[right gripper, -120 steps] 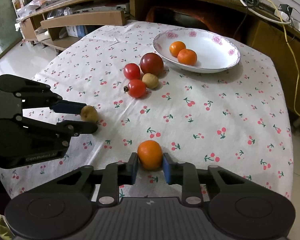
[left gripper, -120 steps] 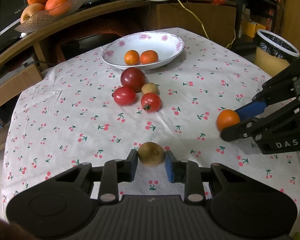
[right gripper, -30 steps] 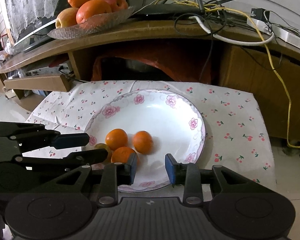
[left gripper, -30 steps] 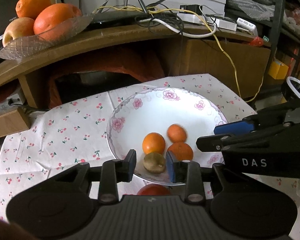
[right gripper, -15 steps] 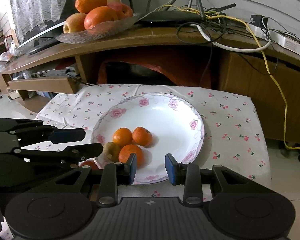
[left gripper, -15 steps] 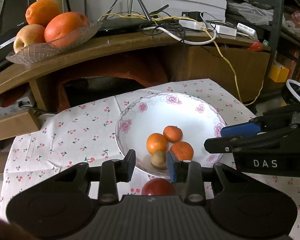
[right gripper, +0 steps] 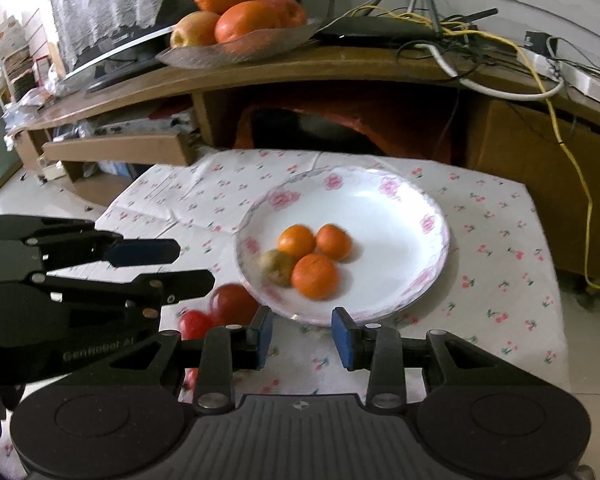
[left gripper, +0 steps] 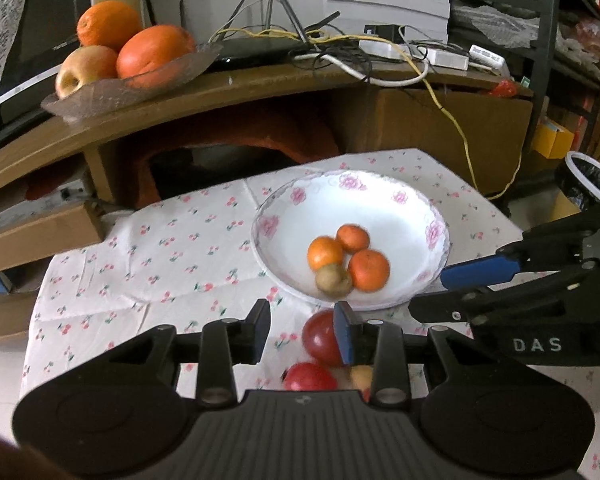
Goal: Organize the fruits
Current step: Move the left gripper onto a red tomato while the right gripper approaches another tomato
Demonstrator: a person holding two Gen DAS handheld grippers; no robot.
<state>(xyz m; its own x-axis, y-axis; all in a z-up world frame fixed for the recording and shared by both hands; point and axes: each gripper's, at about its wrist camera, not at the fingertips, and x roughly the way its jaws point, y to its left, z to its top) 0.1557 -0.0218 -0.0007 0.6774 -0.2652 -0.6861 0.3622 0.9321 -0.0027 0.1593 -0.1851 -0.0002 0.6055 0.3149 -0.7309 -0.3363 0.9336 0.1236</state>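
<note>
4 fruits now in bowl [right gripper: 436, 240]: 3 oranges [right gripper: 314, 276] + kiwi [right gripper: 275, 267], both just dropped. L gripper [left gripper: 302, 330] & R gripper [right gripper: 302, 334] empty, jaws narrow, backing off. Tomatoes [left gripper: 320, 338] on cloth next.

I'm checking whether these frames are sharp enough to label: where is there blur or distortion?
Left wrist view: fruit in the plate slightly smeared, red fruit soft, shelf bowed by fisheye. Right wrist view: kiwi blurred, same curving.
</note>
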